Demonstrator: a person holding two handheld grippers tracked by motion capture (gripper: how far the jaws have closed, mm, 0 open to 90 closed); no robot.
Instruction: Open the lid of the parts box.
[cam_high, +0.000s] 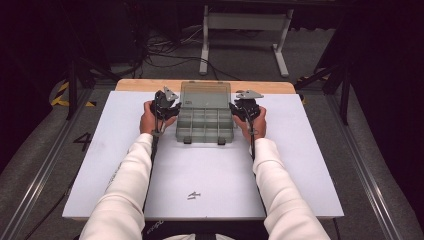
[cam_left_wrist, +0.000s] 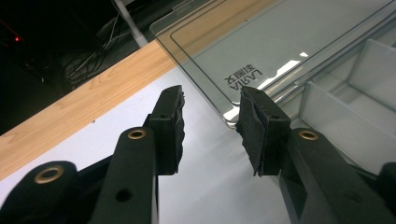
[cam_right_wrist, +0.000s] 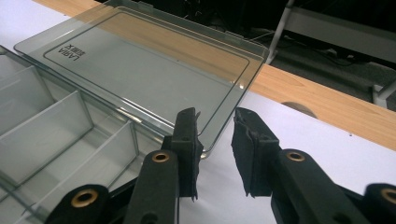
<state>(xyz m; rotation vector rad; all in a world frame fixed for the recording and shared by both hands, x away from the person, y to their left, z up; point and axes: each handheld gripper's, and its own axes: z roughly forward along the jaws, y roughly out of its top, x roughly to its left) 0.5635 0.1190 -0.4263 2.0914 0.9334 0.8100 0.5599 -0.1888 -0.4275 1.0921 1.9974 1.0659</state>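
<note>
While flanked by both hands, clear compartment organizer box (cam_high: 205, 124) resting near far-centre of white surface (cam_high: 210, 175), lid (cam_high: 205, 95) swung open and lying back toward wooden far edge (cam_high: 140, 85). Left gripper (cam_high: 167, 105) positioned at box's left side; jaws apart, nothing clamped, one pad (cam_left_wrist: 256, 133) just at the lid's near corner (cam_left_wrist: 229, 119), possibly touching, contact not certain from this angle. Right gripper (cam_high: 245, 106) positioned at box's right side; jaws likewise apart, nothing between them, inner pad (cam_right_wrist: 187, 149) overlapping the lid's corner (cam_right_wrist: 210, 147). Empty divided compartments (cam_right_wrist: 56, 140) visible beneath. Small dark mark (cam_high: 194, 195) located on near part of surface, well apart from box.
</note>
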